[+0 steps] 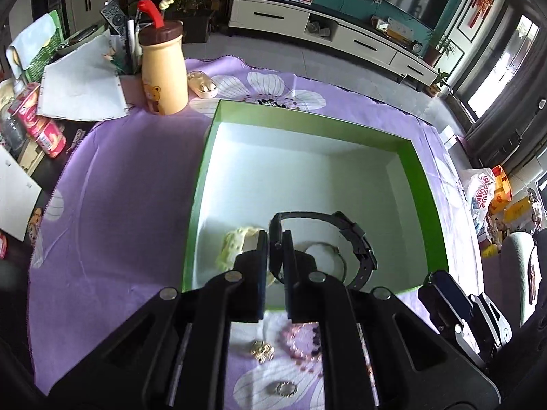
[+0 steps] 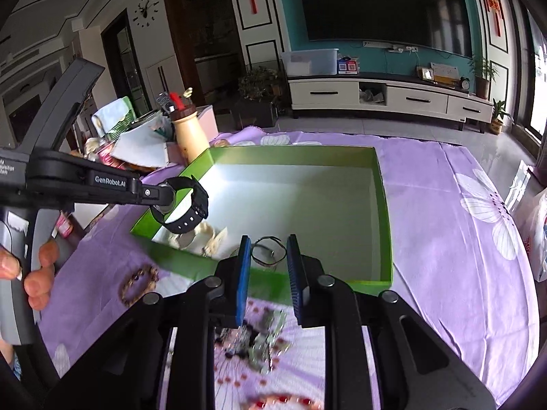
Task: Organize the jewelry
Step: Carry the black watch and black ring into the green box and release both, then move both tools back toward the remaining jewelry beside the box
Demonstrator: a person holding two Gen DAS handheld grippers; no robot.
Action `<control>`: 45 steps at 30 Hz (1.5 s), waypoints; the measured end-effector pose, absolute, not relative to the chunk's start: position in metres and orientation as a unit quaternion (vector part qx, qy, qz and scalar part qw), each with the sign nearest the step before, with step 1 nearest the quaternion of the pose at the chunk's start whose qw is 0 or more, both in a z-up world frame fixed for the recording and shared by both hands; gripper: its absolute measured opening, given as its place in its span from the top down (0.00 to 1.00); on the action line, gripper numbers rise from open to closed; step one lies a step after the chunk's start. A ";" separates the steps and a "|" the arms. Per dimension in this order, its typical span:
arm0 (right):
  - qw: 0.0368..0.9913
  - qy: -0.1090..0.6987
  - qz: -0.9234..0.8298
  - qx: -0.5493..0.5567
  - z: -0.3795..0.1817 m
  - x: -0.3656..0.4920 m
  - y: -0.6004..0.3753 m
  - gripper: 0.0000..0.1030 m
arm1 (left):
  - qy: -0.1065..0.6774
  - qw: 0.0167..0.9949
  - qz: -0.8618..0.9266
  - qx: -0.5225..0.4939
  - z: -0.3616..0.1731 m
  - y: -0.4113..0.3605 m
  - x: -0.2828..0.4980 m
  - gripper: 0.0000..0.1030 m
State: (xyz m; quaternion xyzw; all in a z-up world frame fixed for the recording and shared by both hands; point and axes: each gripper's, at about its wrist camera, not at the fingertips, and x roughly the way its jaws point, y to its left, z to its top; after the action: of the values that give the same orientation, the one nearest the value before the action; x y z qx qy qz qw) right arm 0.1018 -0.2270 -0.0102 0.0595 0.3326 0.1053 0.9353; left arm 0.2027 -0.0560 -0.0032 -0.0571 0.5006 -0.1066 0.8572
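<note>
Left gripper [image 1: 276, 239]: closed tight on the case of a black wristwatch [image 1: 355, 239], whose strap loops out to the right; in the right wrist view the same gripper [image 2: 167, 196] holds the watch [image 2: 186, 205] in the air above the near-left corner of the box.
Right gripper [image 2: 266, 259]: fingers spread apart with nothing between them, hanging over the near wall of the box; its dark tip [image 1: 441, 297] shows at the lower right of the left wrist view.
Green box [image 2: 384, 205]: open, pale inside, standing on the purple flowered cloth [image 2: 444, 188] that covers the table.
Inside the box: a pale yellow piece [image 1: 234, 244] near the left wall, a thin metal bangle [image 1: 336, 256] beside it, and a dark thin bracelet [image 2: 270, 251] by the near wall, seen between the right gripper's fingers.
On the cloth, near side of the box: a brown bead bracelet [image 2: 138, 283] to the left, a tangle of small jewelry [image 2: 259, 338] below the right gripper, a gold piece [image 1: 261, 350], pink beads [image 1: 301, 341] and a ring-shaped brooch [image 1: 283, 387]; details are blurred.
Far left: a cream bottle with a brown lid [image 1: 164, 68] at the cloth's edge.
</note>
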 end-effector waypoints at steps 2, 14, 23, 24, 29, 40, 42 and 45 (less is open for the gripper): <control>0.934 0.337 0.102 0.065 -0.013 0.113 -0.230 0.80 | 0.506 0.854 -0.105 -0.053 -0.009 -0.063 0.214 0.92; 0.920 0.374 0.083 0.086 -0.038 0.162 -0.242 0.80 | 0.521 0.850 -0.082 -0.019 -0.038 -0.092 0.257 0.92; 0.919 0.377 0.076 0.090 -0.043 0.173 -0.246 0.77 | 0.515 0.854 -0.071 -0.006 -0.041 -0.100 0.270 0.81; 0.919 0.375 0.076 0.091 -0.042 0.172 -0.247 0.77 | 0.513 0.855 -0.070 -0.006 -0.040 -0.101 0.269 0.73; 0.923 0.360 0.076 0.112 -0.034 0.157 -0.257 0.69 | 0.499 0.863 -0.077 -0.016 -0.028 -0.092 0.258 0.51; 0.924 0.349 0.104 0.116 -0.022 0.104 -0.252 0.68 | 0.477 0.872 -0.100 -0.038 -0.002 -0.057 0.203 0.36; 0.923 0.354 0.104 0.112 -0.022 0.095 -0.248 0.68 | 0.475 0.873 -0.101 -0.036 0.000 -0.052 0.192 0.35; 0.921 0.360 0.105 0.106 -0.023 0.084 -0.242 0.68 | 0.473 0.875 -0.099 -0.031 0.002 -0.042 0.175 0.34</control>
State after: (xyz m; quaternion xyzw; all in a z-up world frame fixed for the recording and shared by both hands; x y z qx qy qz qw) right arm 0.0843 -0.2418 -0.0233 0.1063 0.3604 0.1053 0.9207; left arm 0.1747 -0.0418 0.0023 -0.0308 0.4728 -0.0994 0.8750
